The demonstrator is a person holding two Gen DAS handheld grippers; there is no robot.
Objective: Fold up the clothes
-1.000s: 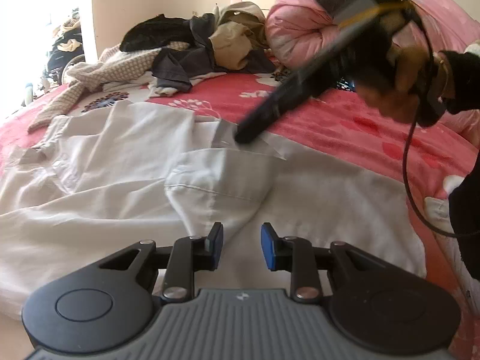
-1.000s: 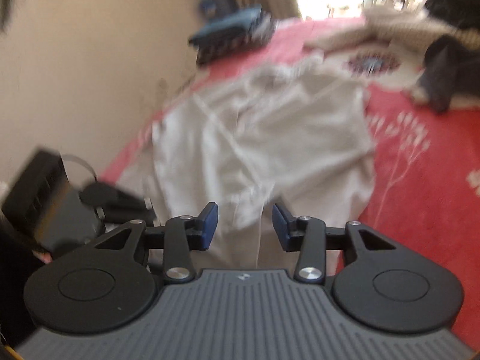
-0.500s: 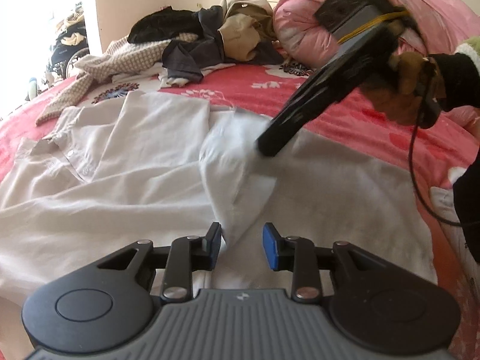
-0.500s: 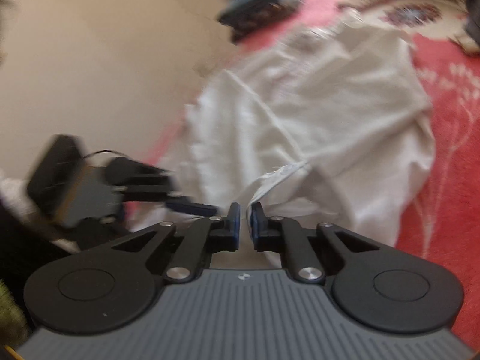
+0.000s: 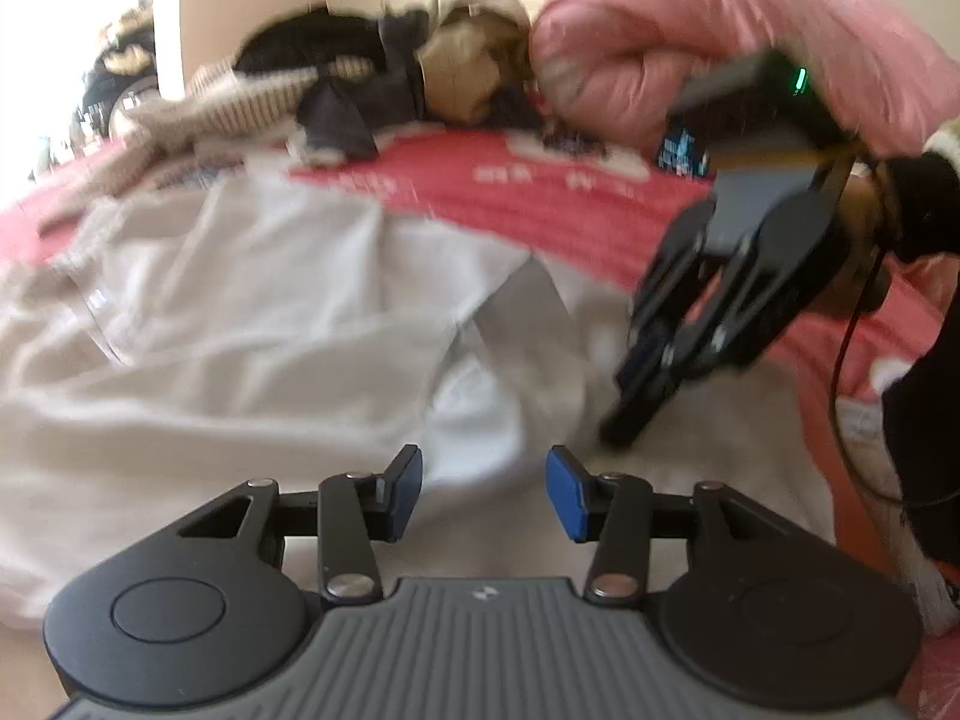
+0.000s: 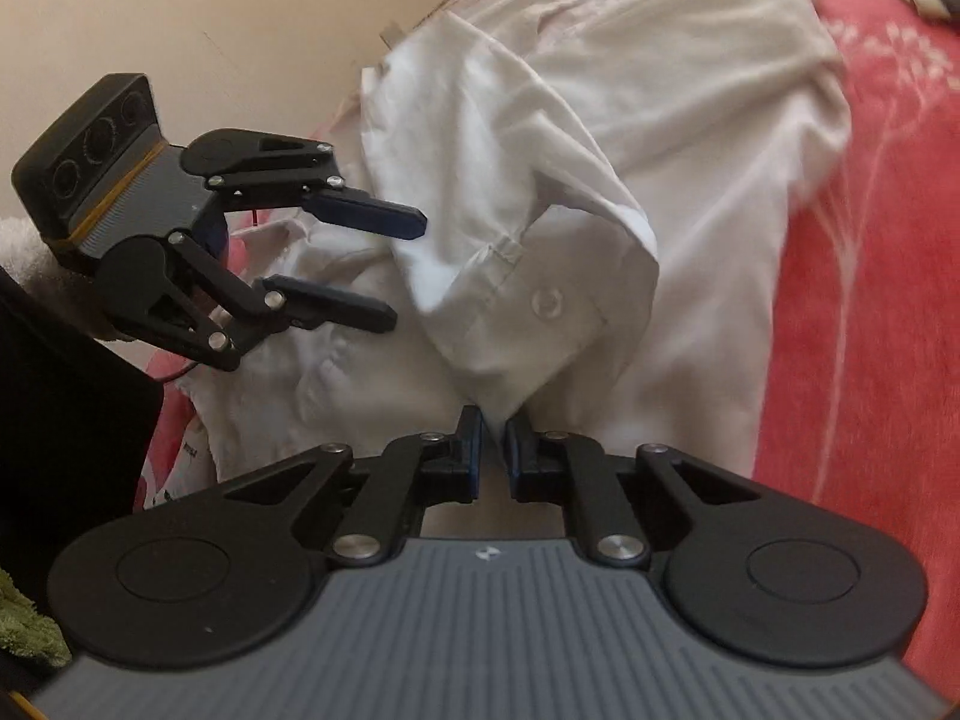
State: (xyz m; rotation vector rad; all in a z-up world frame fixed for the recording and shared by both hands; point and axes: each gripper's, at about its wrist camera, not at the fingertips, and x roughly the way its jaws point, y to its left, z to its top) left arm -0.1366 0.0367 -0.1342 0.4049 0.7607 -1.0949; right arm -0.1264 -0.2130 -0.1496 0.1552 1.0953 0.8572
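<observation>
The right gripper [image 6: 493, 441] has its jaws drawn nearly together, pinching a fold of white shirt [image 6: 540, 300] between the blue pads; seen from the left wrist it angles steeply downward, held in a hand [image 5: 864, 228] with a dark sleeve. The left gripper [image 5: 483, 495] sits level and low, jaws spread wide apart with nothing between them

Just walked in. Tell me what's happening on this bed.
A person is folding a white button-up cotton shirt spread on the red floral bedspread. The right hand-held gripper is shut on a fold of the shirt near a button. The left hand-held gripper hangs open beside it, holding nothing. A heap of unfolded dark and beige clothes sits further back by a rolled pink quilt.
</observation>
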